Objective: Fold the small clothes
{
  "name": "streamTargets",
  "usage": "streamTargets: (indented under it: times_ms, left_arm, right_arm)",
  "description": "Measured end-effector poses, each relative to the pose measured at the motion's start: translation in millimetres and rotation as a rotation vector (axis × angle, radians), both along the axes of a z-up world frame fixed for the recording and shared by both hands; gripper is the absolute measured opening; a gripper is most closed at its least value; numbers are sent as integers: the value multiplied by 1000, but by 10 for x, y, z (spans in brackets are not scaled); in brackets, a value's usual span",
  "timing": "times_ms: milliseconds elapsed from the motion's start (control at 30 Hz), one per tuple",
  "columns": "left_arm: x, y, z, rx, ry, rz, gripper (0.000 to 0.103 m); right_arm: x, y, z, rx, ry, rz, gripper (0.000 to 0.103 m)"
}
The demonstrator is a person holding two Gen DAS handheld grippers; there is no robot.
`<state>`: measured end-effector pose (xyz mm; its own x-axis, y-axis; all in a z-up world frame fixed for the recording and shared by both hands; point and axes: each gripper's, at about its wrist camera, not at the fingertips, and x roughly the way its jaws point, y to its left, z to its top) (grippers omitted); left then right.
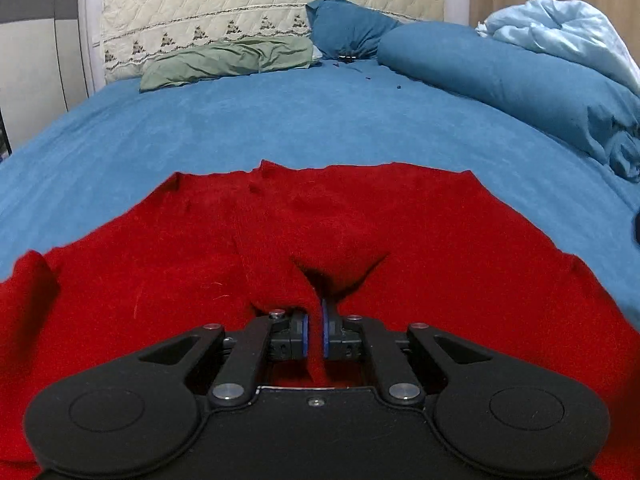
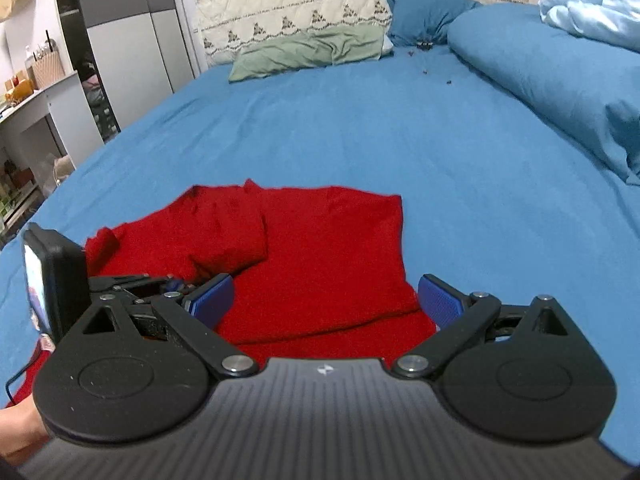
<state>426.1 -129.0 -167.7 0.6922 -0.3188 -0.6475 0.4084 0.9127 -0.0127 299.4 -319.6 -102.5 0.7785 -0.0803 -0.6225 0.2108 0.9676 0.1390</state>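
Note:
A red knit garment [image 1: 360, 224] lies spread on the blue bedsheet [image 1: 280, 128], with one side folded over itself in the right wrist view [image 2: 320, 256]. My left gripper [image 1: 316, 326] is shut on a pinched ridge of the red fabric at its near edge. My right gripper [image 2: 326, 300] is open and empty, its blue pads [image 2: 438, 300] on either side of the garment's near right corner, just above it. The left gripper also shows in the right wrist view [image 2: 160, 288], at the garment's left side.
A green pillow [image 1: 228, 62], a blue pillow [image 1: 348, 28] and a rolled blue duvet [image 1: 520, 84] with a pale blue blanket [image 1: 560, 28] lie at the bed's far end and right. A wardrobe [image 2: 120, 40] and shelves [image 2: 36, 92] stand left of the bed.

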Motion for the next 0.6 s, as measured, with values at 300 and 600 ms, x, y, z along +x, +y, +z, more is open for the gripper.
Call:
streamTargets:
  times_ms: [300, 600]
  left_arm:
    - [-553, 749, 487, 59, -122, 66, 77]
    - [-683, 1894, 236, 140, -10, 339, 75]
  right_arm:
    - [209, 165, 17, 17, -34, 77, 103]
    - [867, 953, -151, -92, -14, 254, 103]
